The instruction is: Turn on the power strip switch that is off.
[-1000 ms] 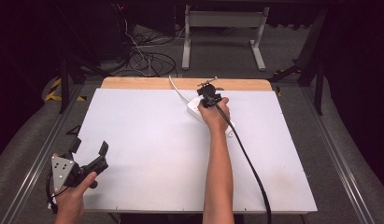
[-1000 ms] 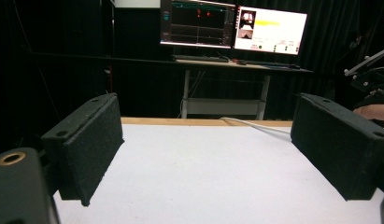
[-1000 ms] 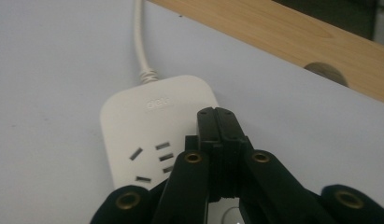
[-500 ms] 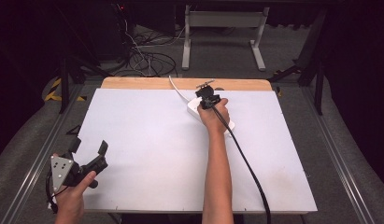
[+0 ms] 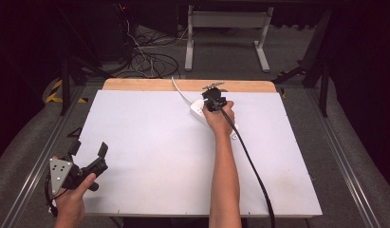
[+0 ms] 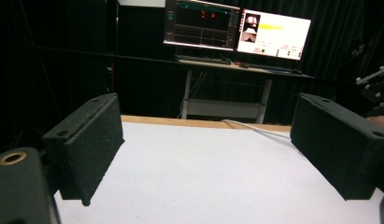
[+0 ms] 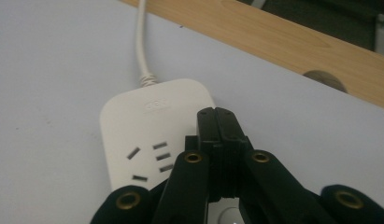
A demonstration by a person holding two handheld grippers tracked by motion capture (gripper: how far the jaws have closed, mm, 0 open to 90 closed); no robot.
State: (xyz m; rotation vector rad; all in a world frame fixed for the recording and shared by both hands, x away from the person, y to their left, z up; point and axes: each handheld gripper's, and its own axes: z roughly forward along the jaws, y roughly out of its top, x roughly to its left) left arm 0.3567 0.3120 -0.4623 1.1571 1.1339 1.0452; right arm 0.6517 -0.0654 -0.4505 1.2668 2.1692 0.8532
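Power strip [image 5: 200, 110] is lying on the desk [image 5: 150, 142], toward the far edge, a bit right of centre. Its cord [image 5: 179, 90] is running back and left over the far edge. Right gripper [image 5: 214, 100] is sitting directly over the strip's near part, w/ its cable [image 5: 252, 166] trailing back across the desk to the near edge. Left gripper [image 5: 90, 156] is hanging at the near-left corner, well apart from the strip. Monitors [image 6: 236, 28] are standing on another table behind the desk, w/ floor cables [image 5: 150, 61] lying beyond the far edge.
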